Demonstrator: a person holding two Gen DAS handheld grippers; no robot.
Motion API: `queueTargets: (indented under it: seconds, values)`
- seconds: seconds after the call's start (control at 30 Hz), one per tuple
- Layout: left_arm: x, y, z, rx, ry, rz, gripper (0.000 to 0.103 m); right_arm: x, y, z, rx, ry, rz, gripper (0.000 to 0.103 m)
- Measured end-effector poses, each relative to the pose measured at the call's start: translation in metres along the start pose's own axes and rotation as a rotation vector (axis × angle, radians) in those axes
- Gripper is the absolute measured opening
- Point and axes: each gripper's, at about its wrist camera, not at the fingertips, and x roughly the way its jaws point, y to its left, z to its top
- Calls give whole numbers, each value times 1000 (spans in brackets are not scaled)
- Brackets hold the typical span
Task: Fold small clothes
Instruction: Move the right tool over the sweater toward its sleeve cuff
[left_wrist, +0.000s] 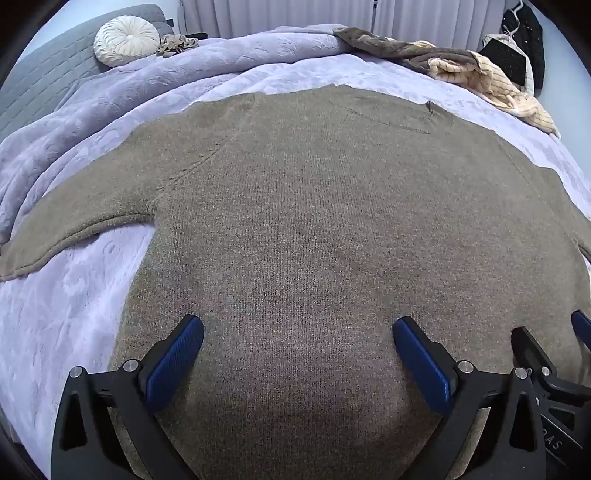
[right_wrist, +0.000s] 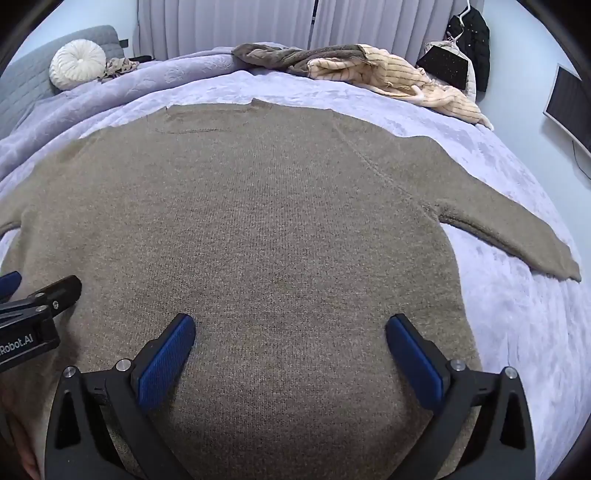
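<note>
Sweater (left_wrist: 295, 221) spread flat on bed (left_wrist: 74, 295) — clothes pile (left_wrist: 461, 66) behind, seemingly apart.

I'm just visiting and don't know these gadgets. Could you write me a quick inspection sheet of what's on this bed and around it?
Surface: bed with lavender blanket, rumpled toward the far side.
Job's things: brown sweater spread flat, both sleeves out.
Clutter: heap of brown and cream striped clothes at the far edge; round white cushion; small crumpled fabric beside it.
Grippers: left hand-held gripper open over the sweater, holding nothing; right hand-held gripper the same.
Cables: one hanging below the wall screen.
Surroundings: curtains, dark jacket on a hanger.
</note>
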Motion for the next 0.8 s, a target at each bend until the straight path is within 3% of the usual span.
queueTargets:
  seconds: [0.33, 0.8]
  values:
    - [2, -3, -2, 17, 10, 0, 103, 1, 6, 1, -23, 31, -22, 103]
    - [7, -4, 7, 16, 126, 12, 103, 7, 6, 13, -21, 158, -9, 103]
